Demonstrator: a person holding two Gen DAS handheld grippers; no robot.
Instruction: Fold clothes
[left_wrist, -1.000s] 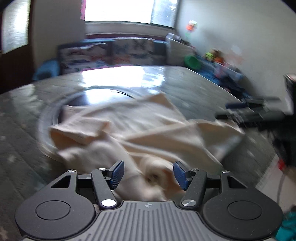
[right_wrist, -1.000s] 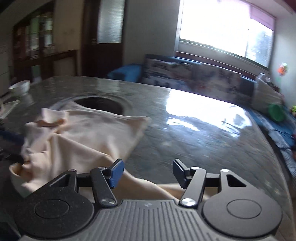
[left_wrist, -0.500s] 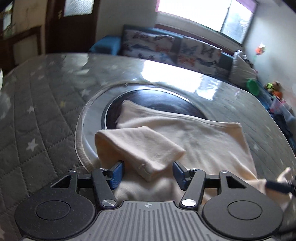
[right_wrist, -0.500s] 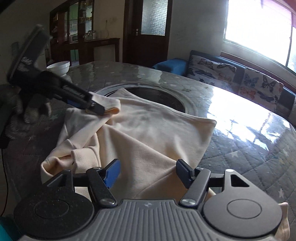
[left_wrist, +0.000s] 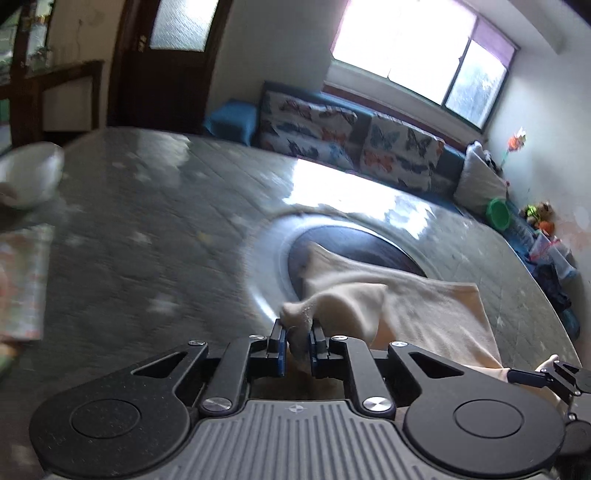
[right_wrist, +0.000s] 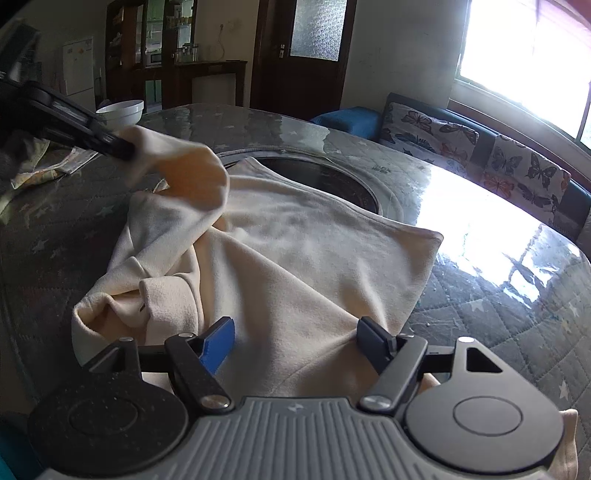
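Note:
A cream garment lies crumpled on the grey quilted table, partly over a round dark inset. My left gripper has its jaws closing, and the pads pinch a bunched sleeve end. In the right wrist view the left gripper holds that sleeve lifted off the table at the left. My right gripper hovers low over the garment's near edge with its jaws opening. Cloth lies between the fingers and puckers at the right fingertip, but the pads do not press on it.
A white bowl stands at the table's far left, next to a patterned cloth. A butterfly-print sofa runs under the window behind the table. Toys and a green tub sit by the right wall.
The left jaws have closed on the sleeve end and carried it up and to the left. The right jaws have widened over the garment's near edge.

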